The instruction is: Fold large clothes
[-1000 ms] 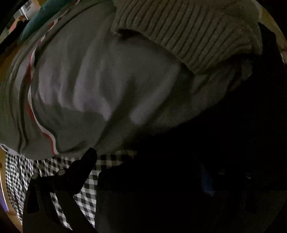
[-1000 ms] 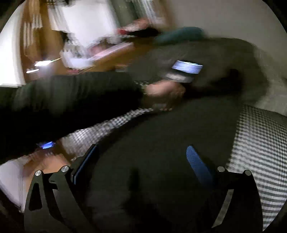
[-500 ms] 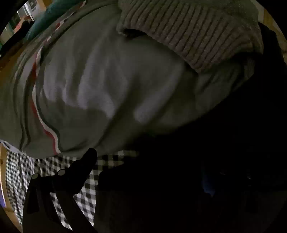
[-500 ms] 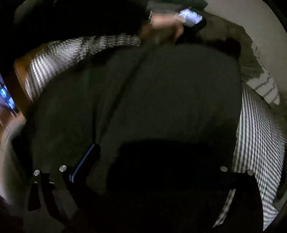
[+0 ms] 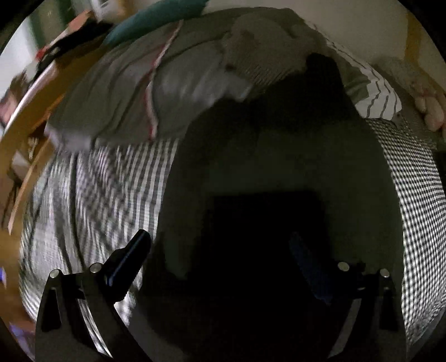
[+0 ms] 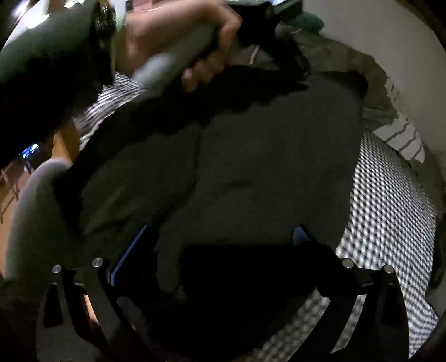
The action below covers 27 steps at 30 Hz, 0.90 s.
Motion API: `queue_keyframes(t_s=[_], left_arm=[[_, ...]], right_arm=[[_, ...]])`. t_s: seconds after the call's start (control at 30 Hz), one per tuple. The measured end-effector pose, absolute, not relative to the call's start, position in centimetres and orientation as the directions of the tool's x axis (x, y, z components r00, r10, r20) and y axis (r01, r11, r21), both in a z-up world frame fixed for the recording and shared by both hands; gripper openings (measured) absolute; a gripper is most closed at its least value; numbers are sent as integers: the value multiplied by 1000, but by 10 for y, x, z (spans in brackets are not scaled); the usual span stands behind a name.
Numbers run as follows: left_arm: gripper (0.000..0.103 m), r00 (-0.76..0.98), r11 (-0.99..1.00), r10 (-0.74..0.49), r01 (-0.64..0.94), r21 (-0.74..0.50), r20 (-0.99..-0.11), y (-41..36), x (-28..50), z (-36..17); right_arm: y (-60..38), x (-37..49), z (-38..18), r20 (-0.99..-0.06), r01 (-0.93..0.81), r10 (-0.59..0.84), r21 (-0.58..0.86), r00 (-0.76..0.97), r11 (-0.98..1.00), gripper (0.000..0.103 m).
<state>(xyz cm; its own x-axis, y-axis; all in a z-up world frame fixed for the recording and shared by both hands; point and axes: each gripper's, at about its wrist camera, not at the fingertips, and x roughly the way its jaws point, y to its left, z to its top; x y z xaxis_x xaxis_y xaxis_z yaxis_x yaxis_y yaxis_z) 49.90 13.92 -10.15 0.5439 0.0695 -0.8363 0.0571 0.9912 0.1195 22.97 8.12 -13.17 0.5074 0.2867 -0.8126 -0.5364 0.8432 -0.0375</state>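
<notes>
A large dark garment [image 5: 278, 156] lies spread flat on a black-and-white checked bed cover [image 5: 106, 189]; it also fills the right wrist view [image 6: 251, 172]. My left gripper [image 5: 220, 250] is open above its near edge, with nothing between the fingers. My right gripper [image 6: 220, 239] is open over the same garment, also empty. In the right wrist view the person's left hand [image 6: 195, 41] holds the other gripper's handle at the garment's far left side.
A pile of grey and knitted clothes [image 5: 172, 83] lies at the far side of the bed, next to a striped pillow [image 5: 373, 92]. A teal cushion [image 5: 156, 19] lies behind. The wooden bed edge [image 5: 25, 133] runs along the left. A wall [image 6: 390, 55] bounds the right.
The left gripper has pulled back and up from the clothes pile, so the whole dark garment now shows. The right gripper has swung down over the garment. Both views are blurred by motion.
</notes>
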Motion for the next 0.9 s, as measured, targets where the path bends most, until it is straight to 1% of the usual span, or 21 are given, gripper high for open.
queue_keyframes(t_s=[0.07,0.13,0.23,0.3,0.37,0.43,0.57,0.63,0.7,0.77,0.83,0.9], left_arm=[[97,545,998,49,14,68,-837,151,486,-109],[97,549,999,32,-32,17,-835,160,475,-119],[97,542,998,66,-51,45,-838,159,456,-124],[98,533,996,91,-40,83,-841,157,436,-126],[98,535,992,116,-29,119,-837,161,413,-132],[98,527,991,124,-26,129,-841,167,393,-136],[98,519,989,136,-26,143,-844,174,351,-144],[98,526,987,153,-34,159,-837,173,334,-145],[98,521,988,150,-53,143,-841,175,322,-147],[97,516,990,142,-64,127,-845,177,316,-149],[97,509,991,130,-67,111,-851,179,314,-150],[97,500,993,114,-66,94,-859,182,313,-151]], right_arm=[[82,214,-144,-834,-549,298,-7,464,836,100],[87,207,-167,-857,-543,251,-38,449,839,100],[86,204,-190,-860,-526,202,-88,469,846,100],[86,204,-191,-855,-519,204,-87,477,850,100],[81,199,-183,-847,-526,238,-57,475,848,100],[58,192,-171,-829,-526,317,33,461,850,100],[-7,191,-150,-731,-435,500,303,464,848,100],[-43,196,-152,-707,-356,521,386,479,851,100],[-77,205,-166,-693,-268,560,493,454,828,100],[-97,212,-187,-653,-220,649,618,390,755,100],[-106,214,-203,-619,-211,703,679,350,703,100],[-104,214,-218,-565,-212,753,734,337,645,100]])
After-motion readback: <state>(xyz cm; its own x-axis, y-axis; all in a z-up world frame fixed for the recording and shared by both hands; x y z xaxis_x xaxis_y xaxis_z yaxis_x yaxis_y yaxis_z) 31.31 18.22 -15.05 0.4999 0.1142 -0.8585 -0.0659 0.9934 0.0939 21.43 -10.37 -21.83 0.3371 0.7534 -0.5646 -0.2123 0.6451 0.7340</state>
